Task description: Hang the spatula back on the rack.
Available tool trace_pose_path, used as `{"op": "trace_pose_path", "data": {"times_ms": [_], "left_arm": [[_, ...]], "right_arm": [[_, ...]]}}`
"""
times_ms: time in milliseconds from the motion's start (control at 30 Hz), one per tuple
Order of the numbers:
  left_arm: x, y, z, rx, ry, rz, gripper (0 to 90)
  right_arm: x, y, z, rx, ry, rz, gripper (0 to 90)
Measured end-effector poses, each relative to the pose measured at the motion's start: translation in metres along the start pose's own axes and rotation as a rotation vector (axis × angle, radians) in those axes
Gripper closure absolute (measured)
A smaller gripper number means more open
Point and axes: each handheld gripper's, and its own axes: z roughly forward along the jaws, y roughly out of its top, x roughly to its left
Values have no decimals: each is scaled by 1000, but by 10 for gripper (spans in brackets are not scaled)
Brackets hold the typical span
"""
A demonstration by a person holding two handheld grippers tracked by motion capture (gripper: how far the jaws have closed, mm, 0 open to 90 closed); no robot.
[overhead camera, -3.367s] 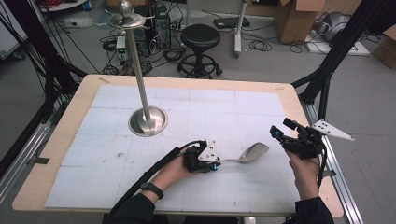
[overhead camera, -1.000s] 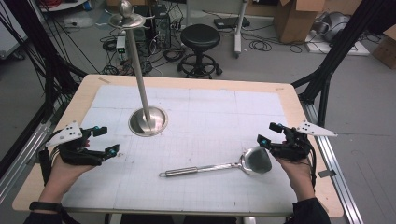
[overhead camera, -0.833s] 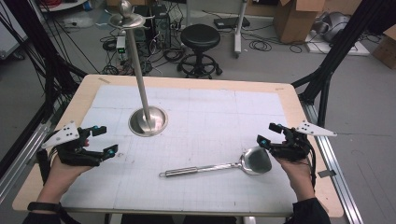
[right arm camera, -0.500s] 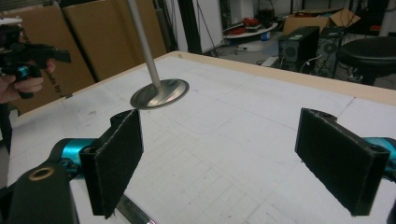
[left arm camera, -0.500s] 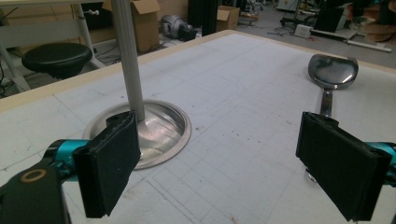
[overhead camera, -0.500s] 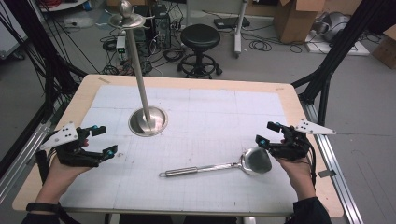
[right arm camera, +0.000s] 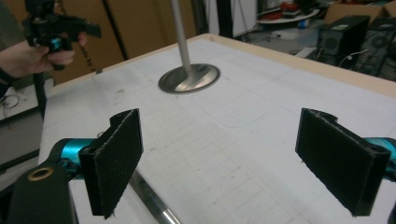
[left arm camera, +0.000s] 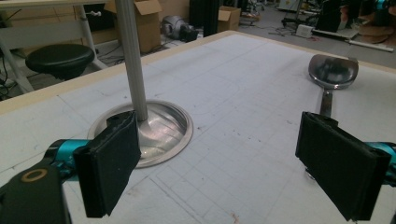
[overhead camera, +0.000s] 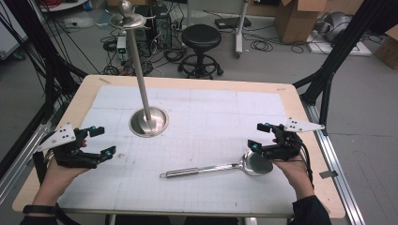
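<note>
A steel ladle [overhead camera: 211,169] lies flat on the white gridded mat, handle pointing left and bowl [overhead camera: 256,162] at the right. My right gripper [overhead camera: 256,136] hovers open just above and behind the bowl, not touching it. In the right gripper view the handle [right arm camera: 150,198] passes under the left jaw, with nothing between the pads. My left gripper [overhead camera: 104,141] is held open near the table's left edge, well away from the ladle. The left gripper view looks past its open jaws at the ladle bowl [left arm camera: 333,71] far off.
A tall metal stand rises from a round steel base [overhead camera: 149,122] at the back left of the mat, pole [overhead camera: 139,70] leaning slightly. The base [left arm camera: 161,126] lies close ahead of the left gripper. A black stool [overhead camera: 201,38] and boxes stand beyond the table.
The left gripper, earlier at the ladle's handle mid-table, has let go and drawn back to the left edge. The ladle now lies flat. Little has moved over the last second.
</note>
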Motion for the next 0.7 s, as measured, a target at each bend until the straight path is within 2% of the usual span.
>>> {"op": "trace_pose_path", "data": {"times_ms": [367, 700], "left_arm": [[-1, -1, 3, 20, -10, 5, 148], [-2, -2, 6, 34, -15, 10, 147]], "right_arm": [[13, 3, 39, 129, 114, -87, 141], [24, -3, 71, 254, 178, -136, 141]]}}
